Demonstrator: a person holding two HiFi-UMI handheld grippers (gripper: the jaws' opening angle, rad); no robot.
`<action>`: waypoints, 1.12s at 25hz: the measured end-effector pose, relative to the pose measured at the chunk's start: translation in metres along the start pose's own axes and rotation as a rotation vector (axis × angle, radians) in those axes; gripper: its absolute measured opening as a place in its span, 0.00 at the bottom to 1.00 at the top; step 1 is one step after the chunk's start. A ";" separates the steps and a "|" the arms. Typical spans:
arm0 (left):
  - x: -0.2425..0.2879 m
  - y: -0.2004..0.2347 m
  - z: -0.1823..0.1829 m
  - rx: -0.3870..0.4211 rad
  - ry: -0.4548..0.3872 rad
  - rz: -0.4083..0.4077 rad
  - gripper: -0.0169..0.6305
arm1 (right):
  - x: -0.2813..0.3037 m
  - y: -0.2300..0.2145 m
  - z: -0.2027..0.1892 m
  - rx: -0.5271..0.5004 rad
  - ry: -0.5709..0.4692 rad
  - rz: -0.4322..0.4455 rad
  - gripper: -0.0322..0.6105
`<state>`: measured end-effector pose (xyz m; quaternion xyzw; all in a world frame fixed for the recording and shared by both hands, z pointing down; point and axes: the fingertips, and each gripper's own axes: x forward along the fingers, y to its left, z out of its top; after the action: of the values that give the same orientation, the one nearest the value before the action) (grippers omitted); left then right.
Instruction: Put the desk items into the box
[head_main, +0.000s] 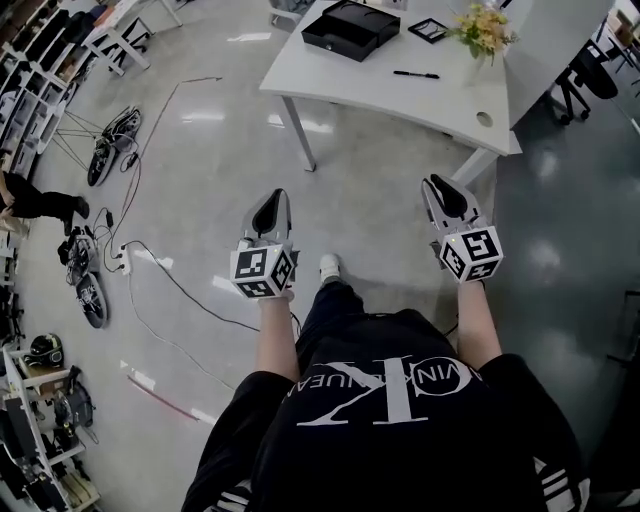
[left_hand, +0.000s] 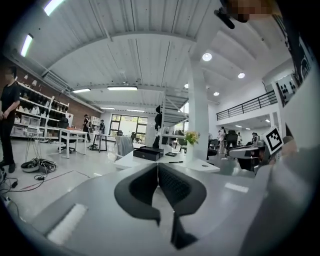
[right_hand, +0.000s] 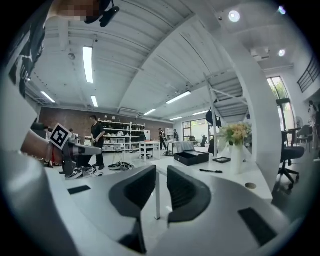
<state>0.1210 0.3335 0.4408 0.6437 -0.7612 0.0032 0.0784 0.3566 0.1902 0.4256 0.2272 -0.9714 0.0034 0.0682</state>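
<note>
White desk (head_main: 400, 95) ahead, box (head_main: 350, 27) cropped at top; left gripper (head_main: 269, 198) jaws pressed together, right gripper (head_main: 441, 184) jaws slightly apart, empty.

Bright, even indoor light in all three views. Left gripper view: ceiling strip lights (left_hand: 122, 88) and round downlights (left_hand: 207, 57) clip to white, and the far windows (left_hand: 127, 125) are overexposed. Right gripper view: the lamps blow out too. Head view: the glossy floor (head_main: 200, 170) shows white glare patches from the lamps. Heavy fisheye: beams and columns bow, and both gripper views have black vignetted corners. The left gripper (left_hand: 158, 170) and right gripper (right_hand: 161, 172) are soft close to the lens; the background is sharper. The head view is crisp at centre and stretched at the edges.
</note>
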 end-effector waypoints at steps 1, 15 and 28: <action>0.009 0.008 0.002 -0.002 -0.001 -0.004 0.05 | 0.010 -0.001 0.000 -0.005 0.009 0.001 0.10; 0.124 0.083 0.032 0.022 0.001 -0.117 0.05 | 0.126 -0.036 0.009 0.038 0.029 -0.086 0.13; 0.197 0.127 0.031 0.016 0.012 -0.225 0.05 | 0.193 -0.049 0.001 0.062 0.071 -0.171 0.13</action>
<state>-0.0382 0.1588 0.4468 0.7258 -0.6835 0.0040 0.0776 0.2065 0.0610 0.4495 0.3108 -0.9450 0.0355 0.0957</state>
